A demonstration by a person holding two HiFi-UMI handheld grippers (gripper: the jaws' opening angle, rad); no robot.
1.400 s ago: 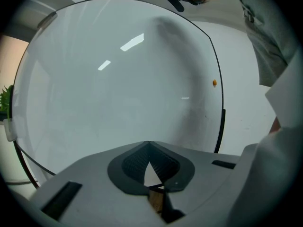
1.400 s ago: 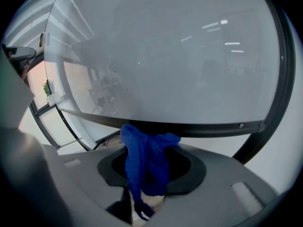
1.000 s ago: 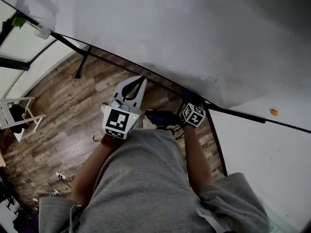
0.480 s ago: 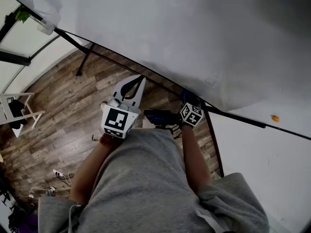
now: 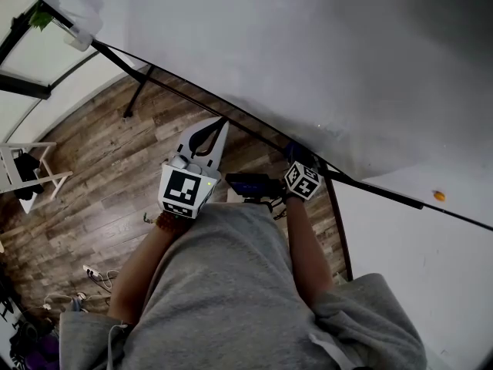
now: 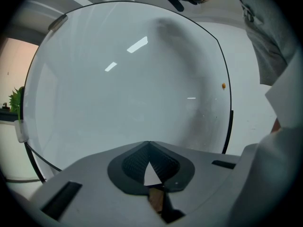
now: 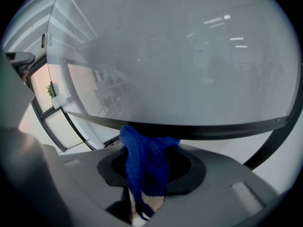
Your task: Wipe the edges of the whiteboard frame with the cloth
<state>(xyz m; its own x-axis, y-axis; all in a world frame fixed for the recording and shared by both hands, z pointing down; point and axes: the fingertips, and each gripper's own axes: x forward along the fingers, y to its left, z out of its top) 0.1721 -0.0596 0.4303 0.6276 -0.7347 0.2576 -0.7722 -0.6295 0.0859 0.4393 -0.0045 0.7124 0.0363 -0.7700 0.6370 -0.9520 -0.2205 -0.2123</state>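
**Blue cloth [image 7: 144, 167] clamped in the right gripper [image 7: 147, 150], bunched against the whiteboard frame [image 7: 214, 131], lower edge.**
The cloth appears soft, light and limp. It should fold over the thin black rail; grip the bunch and leave a free fold forward. The left gripper [image 6: 149, 145] has its jaws closed on nothing, clear of the board. The cloth covers its own contact point with the frame. The frame's ends are cut off in both gripper views.
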